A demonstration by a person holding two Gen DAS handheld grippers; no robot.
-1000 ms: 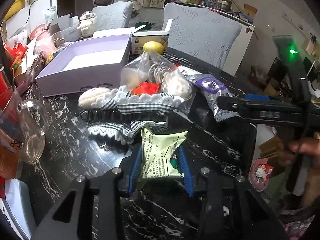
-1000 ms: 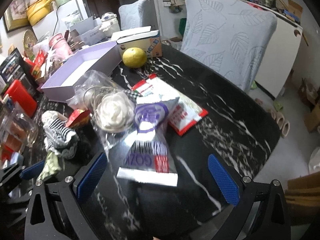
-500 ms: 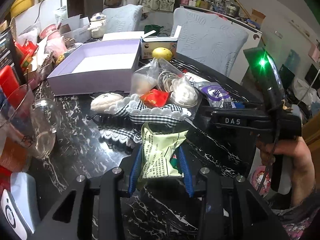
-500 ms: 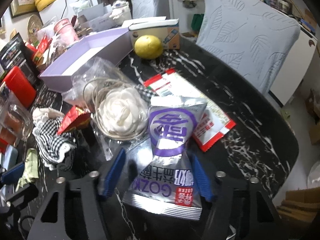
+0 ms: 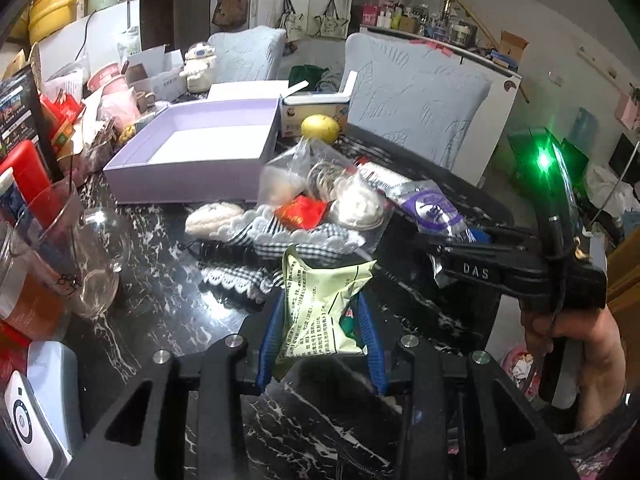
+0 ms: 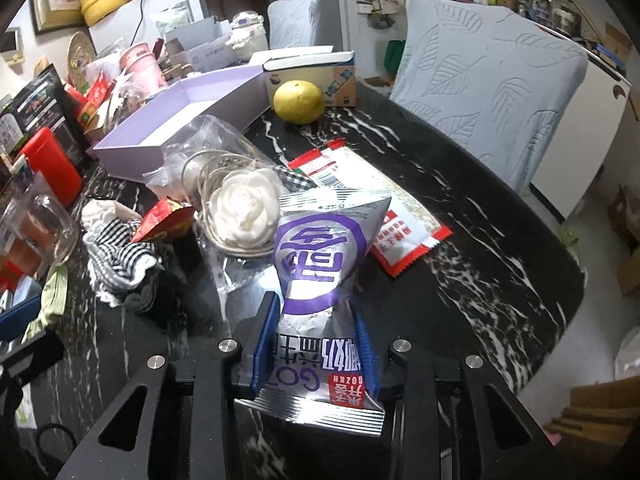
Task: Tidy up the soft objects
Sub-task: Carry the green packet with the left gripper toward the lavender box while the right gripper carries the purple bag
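Note:
My left gripper (image 5: 322,320) is shut on a pale green packet (image 5: 320,300), held just above the black marble table (image 5: 160,280). My right gripper (image 6: 316,344) has its jaws closing, and the blue pads pinch the lower part of a silver and purple snack packet (image 6: 320,248). The left wrist view shows that packet (image 5: 432,208) at the right with the right gripper's black body behind it. An open lilac box (image 5: 192,156) stands at the back left. A checked cloth with lace trim (image 5: 296,240) and a clear bag with a white flower (image 6: 244,208) lie between the box and the grippers.
A red and white flat packet (image 6: 384,208) lies right of the silver one, a small red packet (image 5: 300,212) on the cloth. A yellow lemon (image 6: 298,101) and a carton sit behind. A glass mug (image 5: 88,256) and clutter crowd the left edge; a covered chair (image 6: 492,72) stands beyond.
The right gripper's jaws came in from wide apart and now squeeze the silver and purple packet. The left gripper kept its hold on the green packet and barely moved.

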